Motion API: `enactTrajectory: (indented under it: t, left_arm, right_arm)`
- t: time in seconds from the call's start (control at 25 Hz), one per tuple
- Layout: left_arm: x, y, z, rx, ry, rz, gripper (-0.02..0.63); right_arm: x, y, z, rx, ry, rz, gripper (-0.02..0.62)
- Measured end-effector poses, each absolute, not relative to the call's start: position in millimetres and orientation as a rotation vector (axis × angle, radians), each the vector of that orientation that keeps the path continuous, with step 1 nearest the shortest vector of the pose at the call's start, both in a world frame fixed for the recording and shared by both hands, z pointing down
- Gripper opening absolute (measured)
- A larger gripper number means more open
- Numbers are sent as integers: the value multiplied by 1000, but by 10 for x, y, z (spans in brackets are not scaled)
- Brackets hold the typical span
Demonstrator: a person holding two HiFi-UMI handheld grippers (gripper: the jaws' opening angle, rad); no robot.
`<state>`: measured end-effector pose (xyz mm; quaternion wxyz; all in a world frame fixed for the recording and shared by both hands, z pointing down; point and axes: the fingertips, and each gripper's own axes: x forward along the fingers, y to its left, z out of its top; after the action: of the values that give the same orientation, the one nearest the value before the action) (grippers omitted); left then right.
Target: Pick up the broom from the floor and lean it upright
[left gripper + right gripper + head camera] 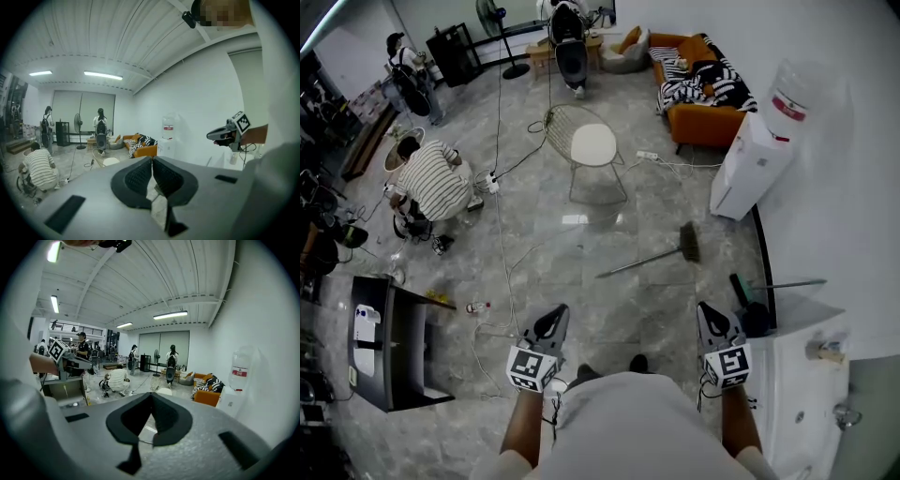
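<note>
Broom lies flat on the floor, near the water dispenser on its room side. Bristle head is the end closer to the dispenser, handle runs away from it.

Left gripper and right gripper: jaws pressed together, nothing in either, both well apart from the broom.

Judgement: light, stiff thin handle, likely smooth (could roll or slip in the pads). Head-heavy, so grip the handle towards the bristle end to limit swing, second gripper further up to steer it upright.
</note>
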<state>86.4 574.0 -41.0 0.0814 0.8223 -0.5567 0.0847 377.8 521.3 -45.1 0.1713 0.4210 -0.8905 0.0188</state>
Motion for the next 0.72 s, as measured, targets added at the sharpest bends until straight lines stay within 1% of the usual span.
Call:
enactTrajectory:
  t: [0.4,0.72]
  left_arm:
    - [1209,5444,-180,2378,-1725,291,12]
    - [1143,4982,53,2361,-1664,333,12]
  right_arm:
    - [3996,4814,-221,1061,-2592,135,2]
    - [3857,4479,177,1023,-2523,221,2]
